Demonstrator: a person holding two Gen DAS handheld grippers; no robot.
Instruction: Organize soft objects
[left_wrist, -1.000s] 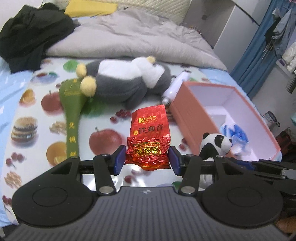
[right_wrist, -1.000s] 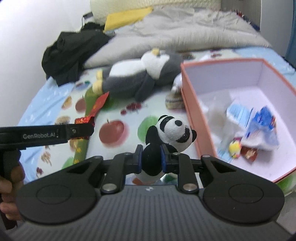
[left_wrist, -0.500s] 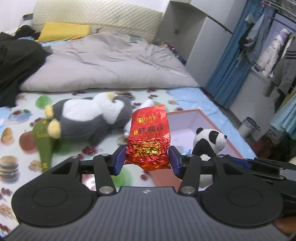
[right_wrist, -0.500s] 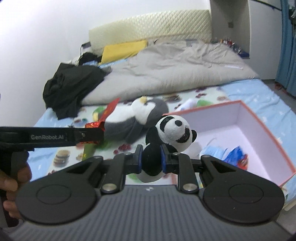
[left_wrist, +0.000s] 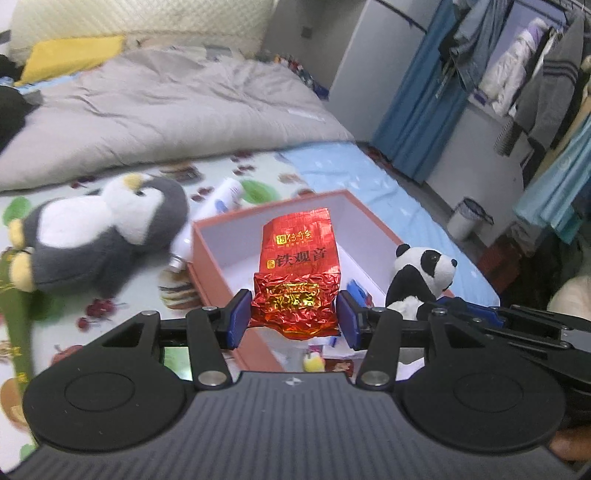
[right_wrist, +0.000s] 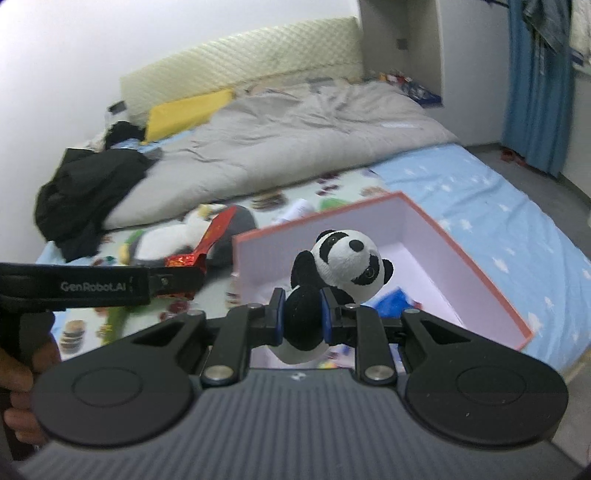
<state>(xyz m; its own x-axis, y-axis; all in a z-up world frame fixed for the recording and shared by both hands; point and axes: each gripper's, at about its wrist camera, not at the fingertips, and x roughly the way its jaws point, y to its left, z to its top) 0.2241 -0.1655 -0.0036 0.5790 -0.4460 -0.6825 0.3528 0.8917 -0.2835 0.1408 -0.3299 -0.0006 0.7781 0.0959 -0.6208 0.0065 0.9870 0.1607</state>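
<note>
Over pink box (left_wrist: 207, 251): left tool (left_wrist: 291, 317) grips crinkled red foil packet (left_wrist: 297, 284); right tool (right_wrist: 301, 317) pinches black-white plush panda (right_wrist: 332, 280).

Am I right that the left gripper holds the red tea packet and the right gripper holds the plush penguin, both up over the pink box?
Not quite. The right gripper holds the small plush panda, not the penguin; the right wrist view shows it. The plush penguin lies on the bed beside the pink box. The left gripper does hold the red tea packet.
</note>
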